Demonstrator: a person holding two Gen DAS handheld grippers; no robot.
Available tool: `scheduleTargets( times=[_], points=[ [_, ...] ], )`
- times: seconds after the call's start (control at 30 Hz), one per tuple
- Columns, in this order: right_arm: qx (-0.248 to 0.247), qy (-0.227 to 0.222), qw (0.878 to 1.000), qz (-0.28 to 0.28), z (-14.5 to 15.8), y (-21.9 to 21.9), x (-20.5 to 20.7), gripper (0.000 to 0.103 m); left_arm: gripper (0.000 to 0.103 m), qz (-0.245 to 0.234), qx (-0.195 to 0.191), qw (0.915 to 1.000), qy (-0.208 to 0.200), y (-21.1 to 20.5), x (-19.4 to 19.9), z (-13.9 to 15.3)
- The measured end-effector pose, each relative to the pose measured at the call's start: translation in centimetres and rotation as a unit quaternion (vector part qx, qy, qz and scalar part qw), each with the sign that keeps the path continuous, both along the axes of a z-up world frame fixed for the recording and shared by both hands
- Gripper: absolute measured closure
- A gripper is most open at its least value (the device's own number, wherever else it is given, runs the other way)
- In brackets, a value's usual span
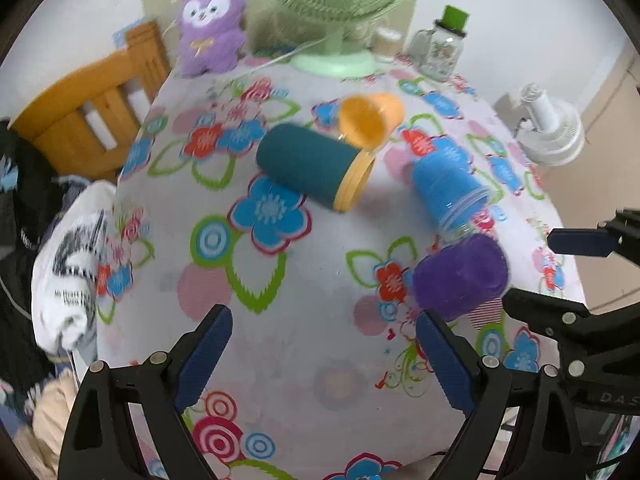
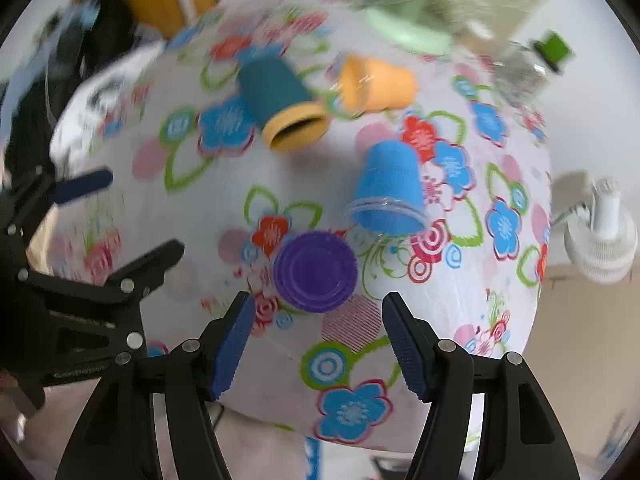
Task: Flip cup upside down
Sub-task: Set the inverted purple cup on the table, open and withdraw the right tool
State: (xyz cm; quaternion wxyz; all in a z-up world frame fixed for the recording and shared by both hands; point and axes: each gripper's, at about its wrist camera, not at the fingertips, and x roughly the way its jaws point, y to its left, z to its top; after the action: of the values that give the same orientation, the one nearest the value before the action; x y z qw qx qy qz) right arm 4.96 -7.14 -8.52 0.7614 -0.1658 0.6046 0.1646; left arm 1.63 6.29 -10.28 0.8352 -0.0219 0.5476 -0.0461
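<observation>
Several cups are on the flowered tablecloth. A purple cup (image 2: 315,271) stands with its base up just ahead of my right gripper (image 2: 318,346), which is open and empty; it also shows in the left wrist view (image 1: 460,276). A blue cup (image 2: 390,192) (image 1: 448,188), a teal cup with a yellow rim (image 1: 312,166) (image 2: 280,98) and an orange cup (image 1: 370,120) (image 2: 376,84) lie on their sides farther back. My left gripper (image 1: 324,344) is open and empty over the cloth, left of the purple cup.
A green fan (image 1: 336,4), a purple plush toy (image 1: 212,24) and a glass jar with a green lid (image 1: 442,46) stand at the table's far edge. A wooden chair (image 1: 88,100) is at the left. A white fan (image 1: 548,124) is beyond the right edge.
</observation>
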Motion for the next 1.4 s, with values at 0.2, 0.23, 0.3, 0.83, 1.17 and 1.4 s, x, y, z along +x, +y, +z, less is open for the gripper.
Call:
scheduleTargets(
  times=[0.2, 0.23, 0.3, 0.83, 1.17, 1.4],
  points=[
    [0.039, -0.051, 0.993, -0.099, 1.3, -2.1, -1.6, 0.026, 0.008, -0.048, 0.029, 0.9983, -0.019, -0.9, -0.3, 2.0],
    [0.043, -0.056, 0.991, -0.114, 1.5, -2.5, -2.0, 0.025, 0.008, -0.052, 0.028, 0.9982, -0.015, -1.0, -0.4, 2.3],
    [0.054, -0.066, 0.988, -0.129, 1.9, -3.1, -2.6, 0.025, 0.008, -0.05, 0.026, 0.9983, -0.017, -1.3, -0.7, 3.0],
    [0.101, -0.157, 0.97, -0.156, 5.8, -7.2, -5.9, 0.007, 0.006, 0.049, 0.014, 0.9963, -0.07, -3.0, -3.5, 7.8],
    [0.1, -0.178, 0.966, -0.16, 6.4, -8.9, -6.8, 0.007, 0.003, 0.08, 0.001, 0.9937, -0.078, -4.3, -5.2, 7.9],
    [0.101, -0.165, 0.968, -0.158, 5.9, -9.3, -6.9, 0.007, 0.0, 0.091, 0.005, 0.9923, -0.083, -4.7, -5.6, 8.0]
  ],
)
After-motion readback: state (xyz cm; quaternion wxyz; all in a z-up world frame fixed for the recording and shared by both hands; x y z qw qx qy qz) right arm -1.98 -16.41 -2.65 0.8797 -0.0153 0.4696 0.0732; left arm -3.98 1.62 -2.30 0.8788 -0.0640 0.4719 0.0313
